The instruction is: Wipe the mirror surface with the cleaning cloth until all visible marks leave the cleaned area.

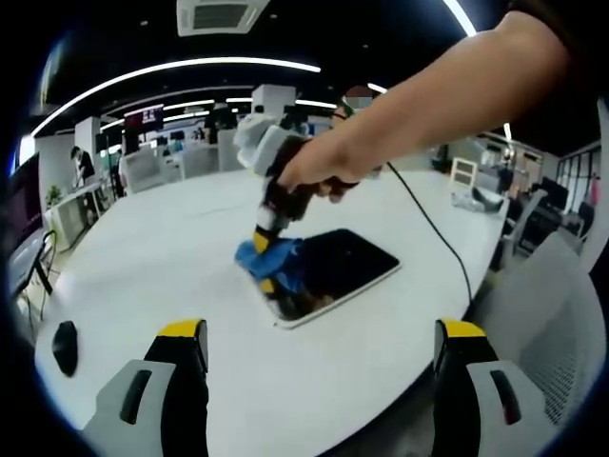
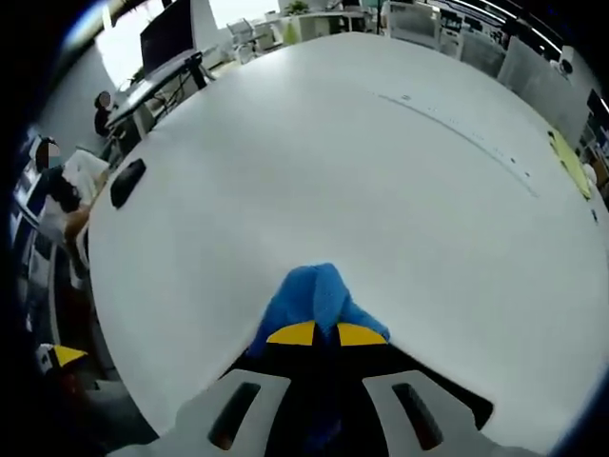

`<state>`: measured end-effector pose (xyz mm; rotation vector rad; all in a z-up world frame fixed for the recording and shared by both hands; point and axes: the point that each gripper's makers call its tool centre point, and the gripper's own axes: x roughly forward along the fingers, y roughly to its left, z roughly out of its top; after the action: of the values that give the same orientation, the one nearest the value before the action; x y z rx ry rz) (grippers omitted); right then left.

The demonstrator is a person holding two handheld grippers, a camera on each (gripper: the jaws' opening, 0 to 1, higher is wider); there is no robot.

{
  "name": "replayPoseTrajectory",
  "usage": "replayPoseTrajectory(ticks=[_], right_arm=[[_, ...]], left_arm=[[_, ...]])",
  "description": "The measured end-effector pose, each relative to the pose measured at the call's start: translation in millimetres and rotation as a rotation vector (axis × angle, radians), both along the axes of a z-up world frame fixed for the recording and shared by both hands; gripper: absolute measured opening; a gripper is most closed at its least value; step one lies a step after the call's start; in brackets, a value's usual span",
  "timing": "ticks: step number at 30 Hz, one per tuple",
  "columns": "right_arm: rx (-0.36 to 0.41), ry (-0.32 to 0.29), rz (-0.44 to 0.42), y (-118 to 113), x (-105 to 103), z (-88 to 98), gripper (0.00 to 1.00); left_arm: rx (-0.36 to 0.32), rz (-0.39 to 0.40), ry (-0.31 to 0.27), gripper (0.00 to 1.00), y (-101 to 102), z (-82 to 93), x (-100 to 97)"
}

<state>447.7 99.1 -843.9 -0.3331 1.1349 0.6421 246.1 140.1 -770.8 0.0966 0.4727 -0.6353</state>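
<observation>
Right gripper pinches blue cloth, pressing it on the mirror; cloth hides the mirror's near-left corner. Left gripper spread, hovering over white table.

Counts, as seen from my two grippers. One mirror, flat on one white table. One blue cloth, pinched between the jaws of my right gripper at the mirror's left end. Two grippers in all: my right one, and my left gripper, jaws spread wide at the near edge. One hand on the right gripper. One cable trailing right. One black mouse, near left.
</observation>
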Motion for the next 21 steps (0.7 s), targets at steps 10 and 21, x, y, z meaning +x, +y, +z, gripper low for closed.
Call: replayPoseTrajectory(ticks=[10, 21], right_arm=[[0.001, 0.004, 0.015, 1.9, -3.8, -4.4, 0.01], [0.005, 0.005, 0.017, 4.4, -14.2, -7.4, 0.01]], left_arm=[[-0.002, 0.003, 0.001, 0.99, 0.6, -0.3, 0.5], [-0.007, 0.003, 0.003, 0.99, 0.5, -0.8, 0.2]])
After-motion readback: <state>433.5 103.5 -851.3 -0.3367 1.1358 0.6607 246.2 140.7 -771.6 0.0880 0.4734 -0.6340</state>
